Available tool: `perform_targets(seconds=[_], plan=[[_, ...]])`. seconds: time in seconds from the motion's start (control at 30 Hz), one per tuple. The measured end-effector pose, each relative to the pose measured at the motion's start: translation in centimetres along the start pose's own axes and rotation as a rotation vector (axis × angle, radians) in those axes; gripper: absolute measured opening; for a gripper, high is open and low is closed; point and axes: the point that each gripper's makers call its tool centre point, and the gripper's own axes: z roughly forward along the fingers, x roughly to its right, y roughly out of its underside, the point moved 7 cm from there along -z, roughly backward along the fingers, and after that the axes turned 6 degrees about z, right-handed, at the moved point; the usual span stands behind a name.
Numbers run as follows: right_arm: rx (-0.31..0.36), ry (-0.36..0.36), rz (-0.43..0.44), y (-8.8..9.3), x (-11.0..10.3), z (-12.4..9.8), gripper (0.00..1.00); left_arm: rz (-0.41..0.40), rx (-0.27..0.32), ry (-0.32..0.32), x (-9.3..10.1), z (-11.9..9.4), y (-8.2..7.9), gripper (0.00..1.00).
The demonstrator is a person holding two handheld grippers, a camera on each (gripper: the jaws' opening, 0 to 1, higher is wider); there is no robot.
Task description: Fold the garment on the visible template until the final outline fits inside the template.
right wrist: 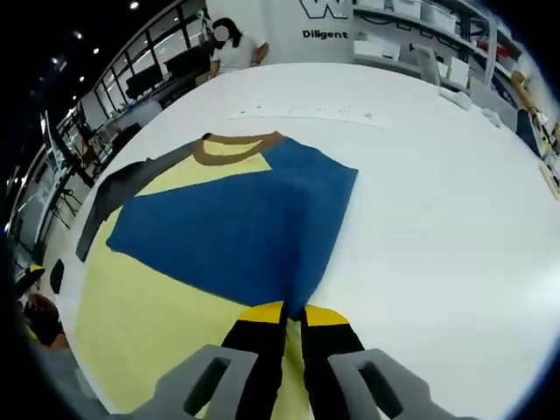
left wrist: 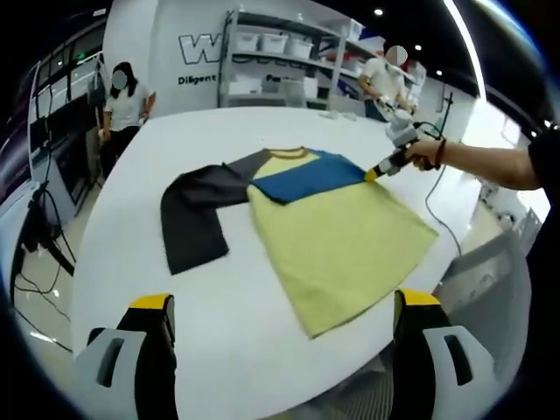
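While the right gripper (right wrist: 293, 317) was clenched on the blue sleeve (right wrist: 236, 232), already laid inward over the chest, the garment (left wrist: 337, 241) lay flat on the white bench (left wrist: 262, 341), collar away from the left gripper (left wrist: 284, 319), its long axis running from collar to hem. That left gripper hovered released, well short of the hem. The dark sleeve (left wrist: 197, 214) sprawled outward on its side, so the left looked nearer for folding it in.

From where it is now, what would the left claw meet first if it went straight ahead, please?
Probably the yellow body of the garment spread on the white table; the open left claw points at its near hem, though depth is unclear.
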Motion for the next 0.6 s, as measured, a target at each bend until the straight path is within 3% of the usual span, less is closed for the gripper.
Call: perform_targets(seconds=[0.37, 0.6], plan=[[-0.015, 0.024, 0.013, -1.4, 4.1, 1.0, 0.00, 0.002, -0.009, 0.001, -0.1, 0.1, 0.0, 0.99], [-0.021, 0.041, 0.003, -1.8, 5.6, 1.3, 0.00, 0.001, -0.011, -0.003, -0.2, 0.0, 0.1, 0.99]])
